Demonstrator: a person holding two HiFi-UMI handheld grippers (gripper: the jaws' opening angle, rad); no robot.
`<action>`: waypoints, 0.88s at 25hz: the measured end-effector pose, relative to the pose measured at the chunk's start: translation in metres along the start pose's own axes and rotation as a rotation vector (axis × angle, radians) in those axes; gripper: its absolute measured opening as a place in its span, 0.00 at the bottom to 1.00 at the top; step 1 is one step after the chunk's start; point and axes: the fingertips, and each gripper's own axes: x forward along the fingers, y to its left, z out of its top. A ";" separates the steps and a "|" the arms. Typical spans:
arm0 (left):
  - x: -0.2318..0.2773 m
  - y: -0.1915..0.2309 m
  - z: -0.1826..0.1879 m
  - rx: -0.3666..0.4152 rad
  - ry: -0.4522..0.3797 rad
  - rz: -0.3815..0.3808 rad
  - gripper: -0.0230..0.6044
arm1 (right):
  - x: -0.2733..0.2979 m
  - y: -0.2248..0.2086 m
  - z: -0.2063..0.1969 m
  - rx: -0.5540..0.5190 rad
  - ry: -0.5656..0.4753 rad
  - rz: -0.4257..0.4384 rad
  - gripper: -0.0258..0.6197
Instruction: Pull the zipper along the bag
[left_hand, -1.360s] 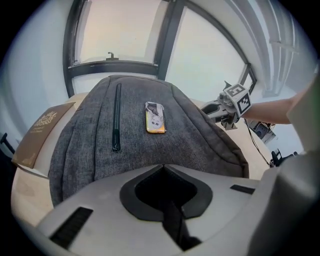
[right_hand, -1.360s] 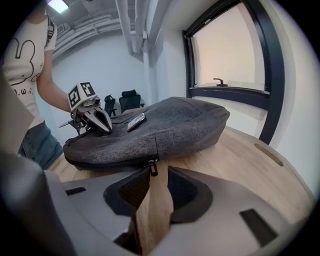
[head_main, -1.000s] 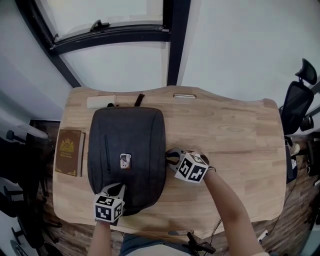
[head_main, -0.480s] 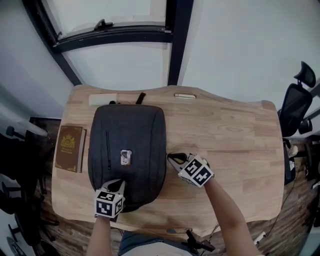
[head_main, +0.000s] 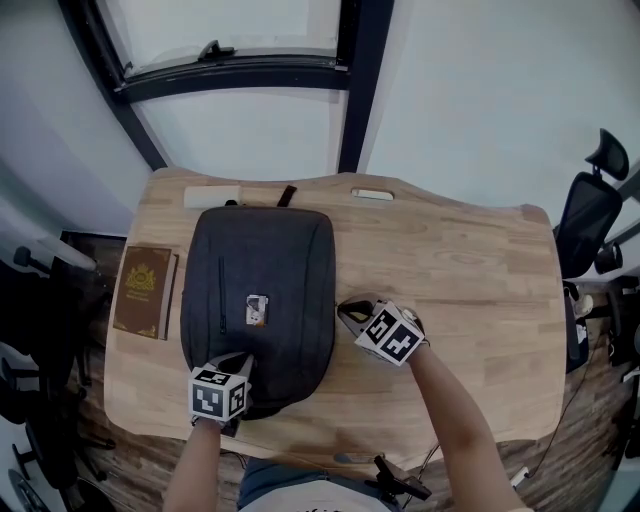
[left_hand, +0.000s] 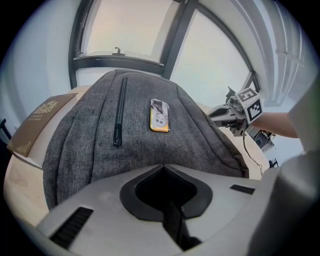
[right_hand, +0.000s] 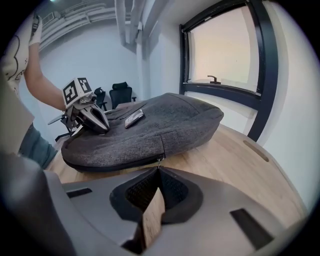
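A dark grey backpack (head_main: 260, 300) lies flat on the wooden table (head_main: 470, 270). My right gripper (head_main: 346, 313) is at the bag's right side seam. In the right gripper view its jaws (right_hand: 159, 168) are shut on the small metal zipper pull (right_hand: 159, 161), where the side zipper line ends. My left gripper (head_main: 240, 364) sits at the bag's near end, jaws shut (left_hand: 163, 167), tips against the grey fabric (left_hand: 150, 145). Whether fabric is pinched between them is hidden. Each gripper shows in the other's view: the right gripper (left_hand: 218, 114) and the left gripper (right_hand: 98, 123).
A brown book (head_main: 145, 292) lies left of the bag. A white flat object (head_main: 211, 196) and a small bar (head_main: 372, 194) lie along the table's far edge. A yellow-white tag (head_main: 257, 310) sits on the bag. Office chairs (head_main: 590, 215) stand to the right.
The right gripper has rolled a little at the bag's right edge and its jaws have closed up. The left gripper has stayed at the bag's near end.
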 end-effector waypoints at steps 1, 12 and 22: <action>0.000 0.000 0.000 -0.016 -0.005 0.003 0.06 | -0.001 0.001 -0.001 -0.014 0.014 0.006 0.13; 0.002 0.006 -0.001 -0.185 -0.046 0.018 0.06 | -0.014 0.058 -0.018 -0.135 0.121 0.098 0.13; 0.003 0.007 0.000 -0.190 -0.051 0.022 0.06 | -0.022 0.114 -0.025 0.117 0.071 0.072 0.14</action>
